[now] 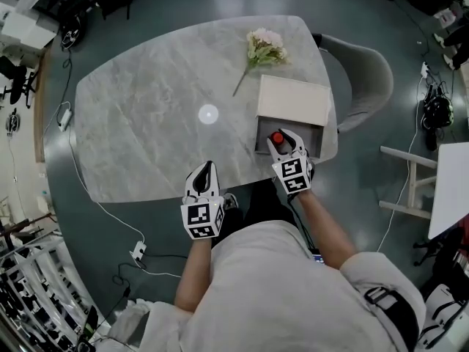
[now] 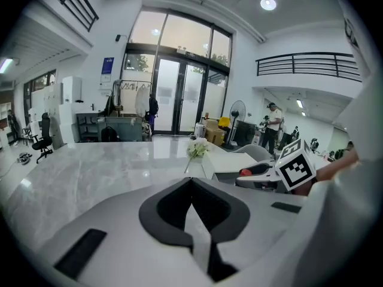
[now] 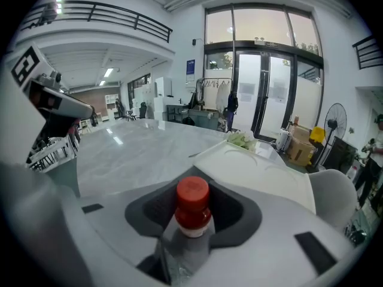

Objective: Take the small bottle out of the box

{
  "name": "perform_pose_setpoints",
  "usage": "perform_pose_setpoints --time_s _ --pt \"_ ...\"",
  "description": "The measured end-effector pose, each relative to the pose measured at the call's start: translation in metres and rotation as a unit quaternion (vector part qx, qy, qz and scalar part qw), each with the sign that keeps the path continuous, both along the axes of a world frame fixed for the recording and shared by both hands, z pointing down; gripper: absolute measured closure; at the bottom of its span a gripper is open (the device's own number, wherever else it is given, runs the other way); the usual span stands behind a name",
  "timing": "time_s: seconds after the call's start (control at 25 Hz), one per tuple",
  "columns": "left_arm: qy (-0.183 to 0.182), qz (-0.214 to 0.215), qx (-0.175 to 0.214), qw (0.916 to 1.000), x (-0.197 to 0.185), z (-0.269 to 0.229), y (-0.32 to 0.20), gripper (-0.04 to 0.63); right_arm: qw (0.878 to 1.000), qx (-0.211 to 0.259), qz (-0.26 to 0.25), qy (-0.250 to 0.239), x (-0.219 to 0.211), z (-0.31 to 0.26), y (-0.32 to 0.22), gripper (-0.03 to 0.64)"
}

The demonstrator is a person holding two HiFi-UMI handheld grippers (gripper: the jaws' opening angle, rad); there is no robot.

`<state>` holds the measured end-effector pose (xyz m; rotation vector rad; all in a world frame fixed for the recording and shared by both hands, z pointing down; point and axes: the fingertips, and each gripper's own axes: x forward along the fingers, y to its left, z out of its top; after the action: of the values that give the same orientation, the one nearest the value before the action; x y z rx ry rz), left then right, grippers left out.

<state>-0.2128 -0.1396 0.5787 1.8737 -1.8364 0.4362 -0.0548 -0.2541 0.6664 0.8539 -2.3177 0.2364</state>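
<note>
The small clear bottle (image 1: 277, 138) with a red cap (image 3: 192, 191) sits upright between the fingers of my right gripper (image 1: 284, 144), which is shut on it. The gripper is over the front part of the open box (image 1: 262, 139), whose white lid (image 1: 293, 100) lies folded back on the marble table (image 1: 146, 123). In the right gripper view the bottle (image 3: 190, 232) fills the gap between the jaws. My left gripper (image 1: 206, 176) is at the table's near edge, left of the box, shut with nothing in it; its pads (image 2: 179, 208) meet.
A bunch of pale flowers (image 1: 264, 48) lies on the table behind the box. A grey chair (image 1: 366, 79) stands at the table's right side. A white cable and power strip (image 1: 137, 251) run along the floor at the left.
</note>
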Motion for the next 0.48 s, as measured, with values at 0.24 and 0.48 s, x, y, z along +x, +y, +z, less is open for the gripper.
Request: perform_pose_setpoints --time_s 0.24,0.48 --pt "0.004 0.021 0.013 0.9997 0.009 -0.004 -0.020 0.572 0.999 0.028 0.014 -0.031 0.002 -0.032 -0.008 0.451" --pt "0.010 0.055 0.035 0.9979 0.026 -0.014 -0.047 0.572 0.996 0.059 0.044 -0.059 0.015 -0.078 -0.017 0.451"
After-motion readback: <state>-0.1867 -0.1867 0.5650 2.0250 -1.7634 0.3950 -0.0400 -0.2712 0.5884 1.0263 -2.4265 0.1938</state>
